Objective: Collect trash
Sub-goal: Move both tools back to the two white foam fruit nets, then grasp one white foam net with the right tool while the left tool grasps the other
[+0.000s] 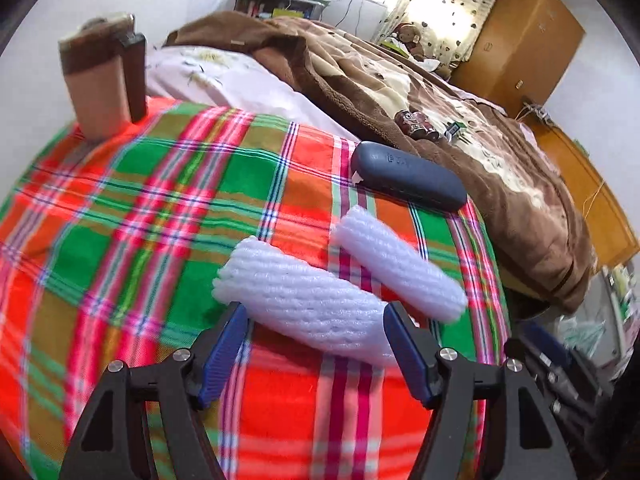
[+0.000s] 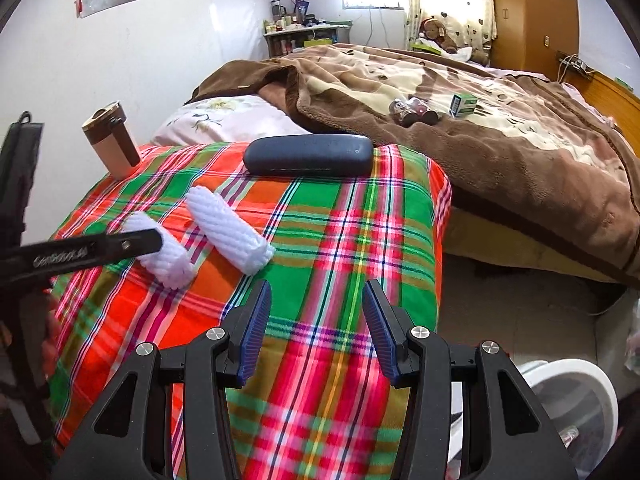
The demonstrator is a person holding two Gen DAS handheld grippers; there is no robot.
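Two white foam net sleeves lie side by side on a table under a red-and-green plaid cloth (image 1: 140,200). My left gripper (image 1: 314,308) is open and straddles the nearer sleeve (image 1: 304,296), a blue pad at each side and neither pressing on it. The second sleeve (image 1: 396,268) lies just right of it. In the right wrist view, one finger of the left gripper (image 2: 132,244) crosses the left sleeve (image 2: 168,260), with the other sleeve (image 2: 228,232) beside it. My right gripper (image 2: 317,292) hangs open above bare cloth (image 2: 340,220), empty.
A dark blue glasses case (image 1: 408,176) (image 2: 308,156) lies at the table's far edge and a brown lidded cup (image 1: 100,80) (image 2: 112,144) at its far left corner. Behind is a bed with a brown blanket (image 2: 500,152). A white bin (image 2: 568,400) stands on the floor, lower right.
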